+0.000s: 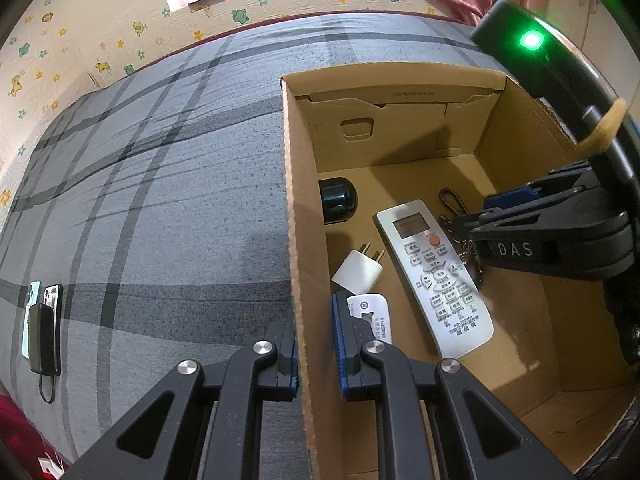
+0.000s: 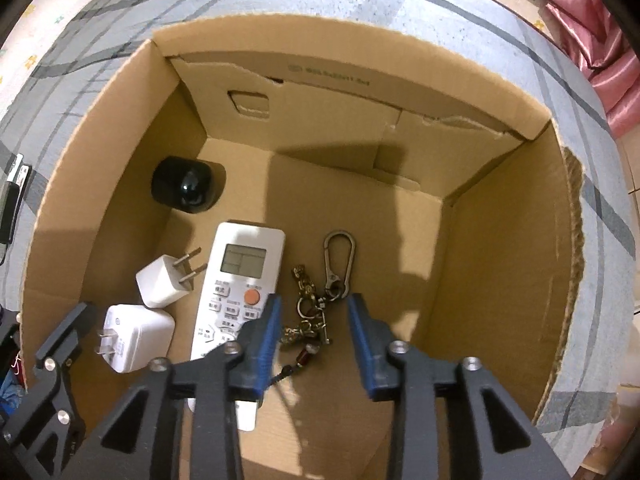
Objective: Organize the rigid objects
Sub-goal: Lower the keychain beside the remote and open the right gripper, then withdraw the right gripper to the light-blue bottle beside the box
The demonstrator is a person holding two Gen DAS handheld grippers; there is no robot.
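Now your right tool [image 2: 312,344] is hanging inside the box [image 2: 500,240] with its fingers spread and nothing between them, poised just above the keychain [image 2: 310,308] on the box floor. The keychain's carabiner [image 2: 340,264] is lying farther in, just beside the remote [image 2: 236,292], which is sitting to the left of your right tool, face up. Left of the remote, two white plugs are lying close together: the small plug [image 2: 160,284] with its prongs pointing at the remote, and the bigger plug [image 2: 136,338] nearer you. A black round object [image 2: 186,188] is resting toward the far left corner.

Your left tool [image 1: 316,344] is straddling the box's left wall [image 1: 300,240], one finger outside and one inside; the wall is sitting between the fingers, but you cannot tell whether they are pinching it. The box is standing on a grey plaid bed [image 1: 160,200], and well off to the left phones [image 1: 42,320] are lying on the cover.
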